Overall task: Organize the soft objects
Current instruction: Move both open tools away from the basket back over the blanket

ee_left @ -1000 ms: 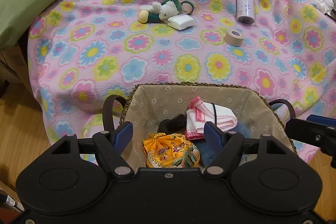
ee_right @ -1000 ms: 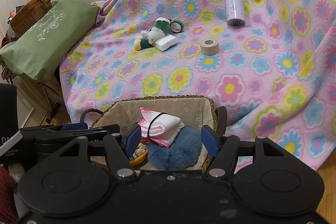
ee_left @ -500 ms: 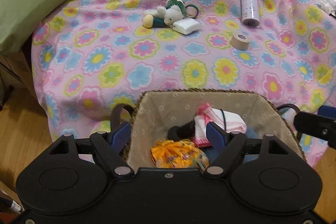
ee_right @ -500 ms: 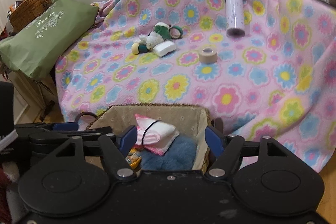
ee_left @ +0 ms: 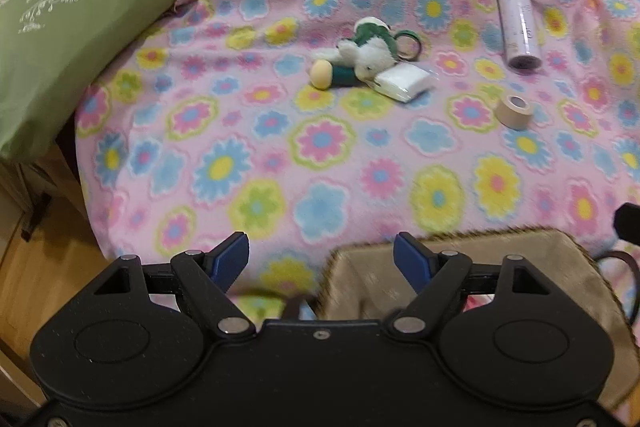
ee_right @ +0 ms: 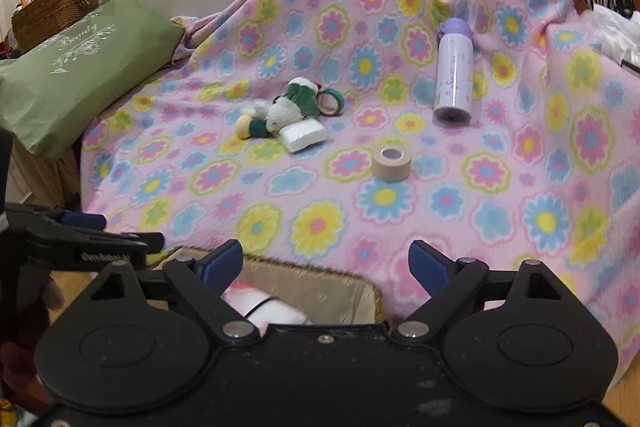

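Observation:
A small white and green plush toy (ee_left: pixel 368 53) (ee_right: pixel 292 105) lies mid-blanket against a white packet (ee_left: pixel 404 81) (ee_right: pixel 303 135). The fabric-lined wicker basket (ee_left: pixel 500 267) (ee_right: pixel 320 287) sits at the blanket's near edge, and a pink and white folded cloth (ee_right: pixel 260 307) shows inside it. My left gripper (ee_left: pixel 320 251) is open over the basket's left rim and holds nothing. My right gripper (ee_right: pixel 326 259) hovers above the basket's far rim. Its jaws are opening with nothing between them. The left gripper (ee_right: pixel 80 231) also shows at the left of the right wrist view.
On the flowered pink blanket (ee_left: pixel 280 155) lie a beige tape roll (ee_left: pixel 516 109) (ee_right: pixel 391 162), a green tape roll (ee_left: pixel 408 45) (ee_right: pixel 331 101) and a lilac bottle (ee_left: pixel 518 23) (ee_right: pixel 454 75). A green pillow (ee_left: pixel 60 47) (ee_right: pixel 80 67) and a brown wicker basket (ee_right: pixel 56 7) are at the left.
Both grippers have drawn away from the basket's inside. The basket has slid low in both views and to the right in the left one. The right jaws have spread much wider, the left jaws slightly.

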